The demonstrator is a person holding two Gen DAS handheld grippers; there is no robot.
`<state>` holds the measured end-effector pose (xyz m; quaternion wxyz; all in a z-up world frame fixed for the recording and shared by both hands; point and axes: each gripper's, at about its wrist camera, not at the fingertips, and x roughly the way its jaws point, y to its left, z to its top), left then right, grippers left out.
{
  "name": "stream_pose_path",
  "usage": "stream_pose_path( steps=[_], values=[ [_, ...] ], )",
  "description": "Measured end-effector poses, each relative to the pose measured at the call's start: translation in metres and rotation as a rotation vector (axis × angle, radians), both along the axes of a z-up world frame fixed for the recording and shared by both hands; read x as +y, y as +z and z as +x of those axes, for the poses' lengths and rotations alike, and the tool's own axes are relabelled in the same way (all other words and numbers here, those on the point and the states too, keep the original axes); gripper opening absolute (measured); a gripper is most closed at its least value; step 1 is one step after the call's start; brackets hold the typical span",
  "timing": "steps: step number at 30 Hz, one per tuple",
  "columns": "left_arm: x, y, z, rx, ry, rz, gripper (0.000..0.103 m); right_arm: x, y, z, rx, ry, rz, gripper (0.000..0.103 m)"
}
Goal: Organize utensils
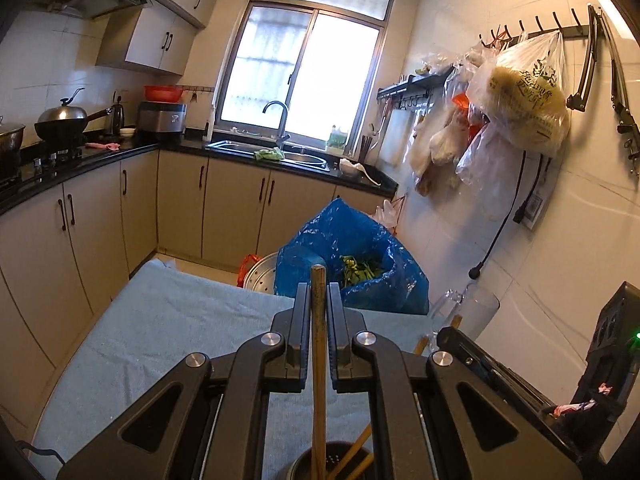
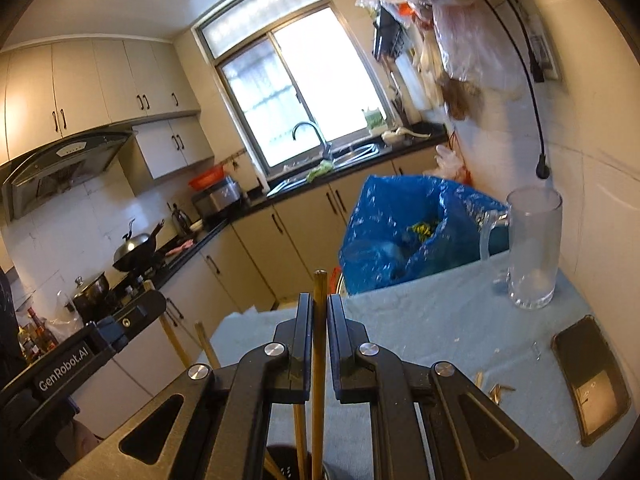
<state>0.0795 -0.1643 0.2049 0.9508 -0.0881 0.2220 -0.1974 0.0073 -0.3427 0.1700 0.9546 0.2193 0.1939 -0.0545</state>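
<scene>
My left gripper is shut on a wooden chopstick that stands upright, its lower end in a dark perforated holder with other chopsticks. My right gripper is shut on another wooden chopstick, also upright, its lower end reaching into the dark holder below. The left gripper's body shows at the left of the right wrist view, with two chopsticks rising beside it. The right gripper's body shows at the right of the left wrist view.
The table is covered by a light blue cloth. A clear glass mug stands at its far right, a black phone lies near the right edge. A blue plastic bag stands behind the table. Kitchen counters and a sink lie beyond.
</scene>
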Motion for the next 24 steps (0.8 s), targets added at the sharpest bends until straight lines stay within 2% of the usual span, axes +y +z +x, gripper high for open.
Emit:
stream_pose_path(
  steps=[1,3,4,5,7,9,10,14,19,24],
  values=[
    [0.002,0.0,-0.002,0.003,0.002,-0.005,0.007,-0.001,-0.001,-0.001,-0.001,0.001,0.0,0.009],
    [0.006,0.004,-0.01,0.009,0.001,-0.013,0.008,-0.001,0.001,-0.003,0.001,-0.001,0.005,0.019],
    [0.009,0.006,-0.012,0.01,0.001,-0.016,0.012,-0.002,0.003,-0.005,0.0,-0.002,0.011,0.031],
    [0.012,0.009,-0.016,0.012,0.002,-0.02,0.019,-0.003,0.005,-0.008,-0.003,-0.004,0.017,0.037],
    [0.022,0.016,-0.027,0.012,0.008,-0.035,0.026,-0.004,0.011,-0.015,-0.01,-0.005,0.017,0.037],
    [0.033,0.021,-0.039,0.012,0.014,-0.047,0.027,-0.004,0.019,-0.026,-0.019,-0.007,0.011,0.038],
    [0.043,0.024,-0.048,0.011,0.018,-0.054,0.028,-0.004,0.023,-0.033,-0.023,-0.009,0.008,0.04],
    [0.075,0.021,-0.075,0.024,0.062,-0.062,0.041,-0.002,0.026,-0.066,-0.014,-0.009,-0.009,0.051],
    [0.116,-0.017,-0.102,0.155,0.125,-0.068,0.042,0.012,-0.002,-0.099,0.092,0.033,-0.026,0.054],
    [0.142,-0.066,-0.128,0.261,0.164,-0.036,0.042,0.043,-0.056,-0.124,0.234,0.16,-0.03,0.054]
  ],
)
